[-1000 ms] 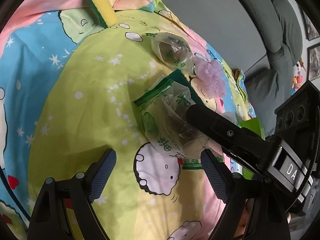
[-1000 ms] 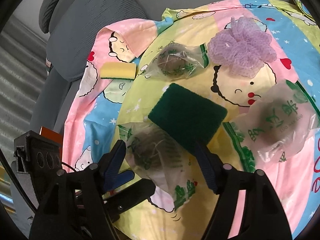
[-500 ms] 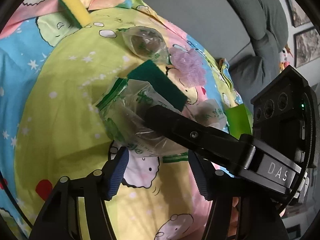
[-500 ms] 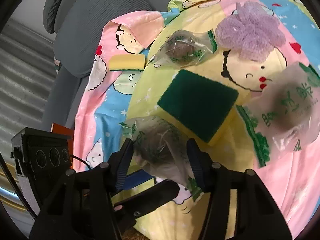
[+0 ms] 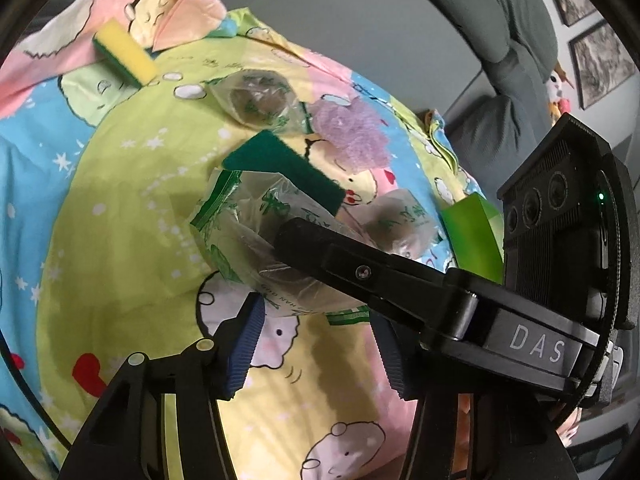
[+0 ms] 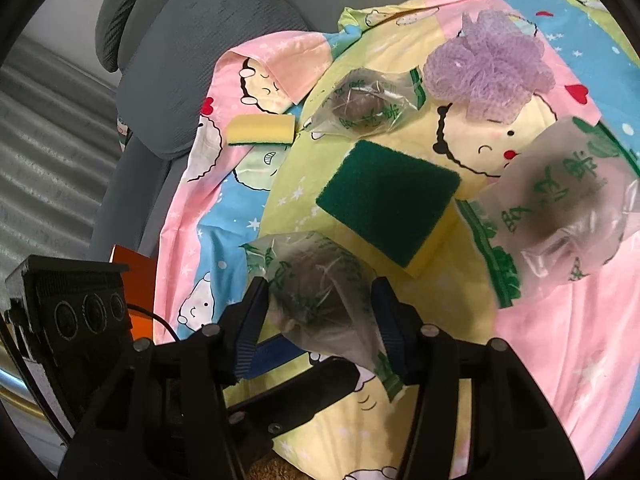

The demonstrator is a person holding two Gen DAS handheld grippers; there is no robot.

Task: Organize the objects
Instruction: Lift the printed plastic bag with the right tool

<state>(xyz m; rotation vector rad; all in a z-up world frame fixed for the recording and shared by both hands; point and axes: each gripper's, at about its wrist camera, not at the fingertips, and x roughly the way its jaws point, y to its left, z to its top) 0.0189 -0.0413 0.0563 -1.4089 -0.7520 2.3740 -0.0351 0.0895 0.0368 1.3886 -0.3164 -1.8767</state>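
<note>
A clear plastic bag with green print and a dark lump inside (image 6: 316, 292) sits between the pads of my right gripper (image 6: 320, 292), which press on it from both sides. In the left wrist view that bag (image 5: 248, 236) is held by the right gripper's black finger (image 5: 340, 256). My left gripper (image 5: 316, 312) is just below it, jaws closing. The bag's lower edge lies between its tips, and I see no firm press. A green-topped yellow sponge (image 6: 384, 200) lies just beyond the bag.
On the cartoon bedsheet (image 6: 560, 340) lie two more printed bags (image 6: 364, 104) (image 6: 560, 200), a purple mesh puff (image 6: 488, 64) and a second yellow sponge (image 6: 260, 130). A green box (image 5: 472, 232) stands at the sheet's edge. Grey cushions (image 6: 192, 40) rise behind.
The right jaws closed onto the bag. The left jaws narrowed and came in under the bag's lower edge, and the right gripper's finger now crosses the left wrist view.
</note>
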